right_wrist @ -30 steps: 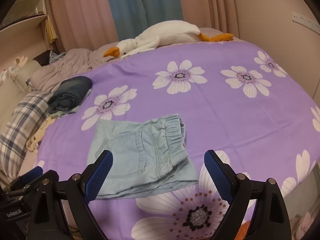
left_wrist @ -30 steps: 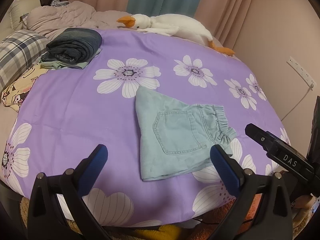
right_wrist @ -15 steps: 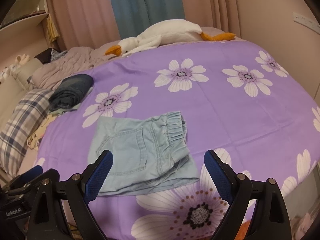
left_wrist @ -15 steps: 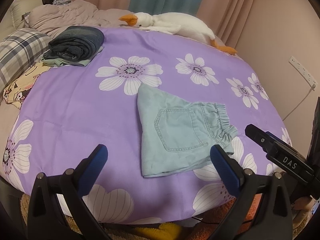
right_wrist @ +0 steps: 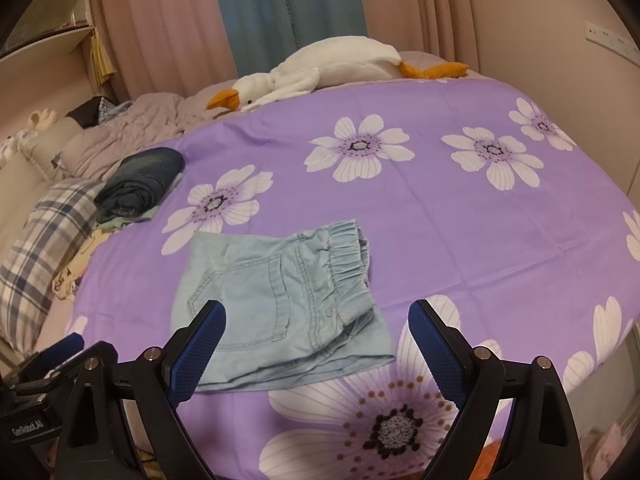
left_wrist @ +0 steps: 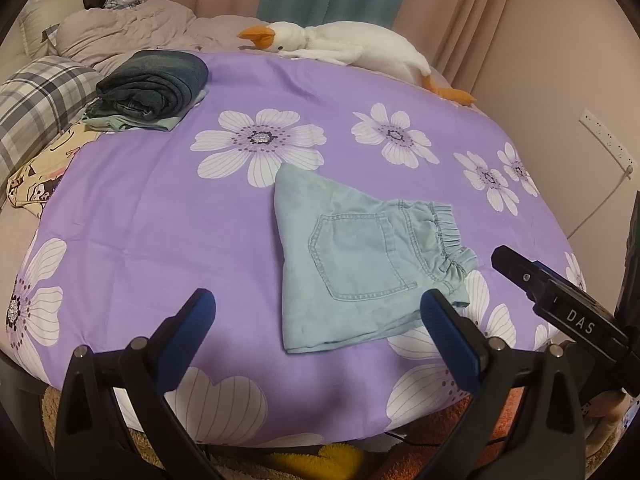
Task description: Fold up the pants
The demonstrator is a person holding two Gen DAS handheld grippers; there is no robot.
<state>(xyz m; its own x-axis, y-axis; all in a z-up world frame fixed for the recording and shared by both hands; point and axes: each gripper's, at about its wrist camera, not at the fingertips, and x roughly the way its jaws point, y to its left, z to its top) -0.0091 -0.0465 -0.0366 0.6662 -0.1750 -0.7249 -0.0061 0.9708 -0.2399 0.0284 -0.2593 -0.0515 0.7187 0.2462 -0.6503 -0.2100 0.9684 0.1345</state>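
Light blue denim shorts (left_wrist: 360, 264) lie folded in half on the purple flowered bedspread (left_wrist: 160, 216), back pocket up and elastic waistband to the right. They also show in the right wrist view (right_wrist: 280, 304). My left gripper (left_wrist: 316, 320) is open and empty, held above the bed's near edge just short of the shorts. My right gripper (right_wrist: 316, 336) is open and empty, held above the shorts' near edge. The right gripper's black body (left_wrist: 560, 312) shows at the right of the left wrist view.
A pile of folded dark jeans (left_wrist: 156, 84) sits at the bed's far left. A white plush goose (left_wrist: 344, 48) lies along the far edge. A plaid pillow (left_wrist: 36, 100) and rumpled blanket (left_wrist: 132, 24) lie at the left. Curtains and a wall stand behind.
Both grippers have drawn back and risen slightly from the bed, so the shorts sit a little further away in both views. The shorts have not moved.
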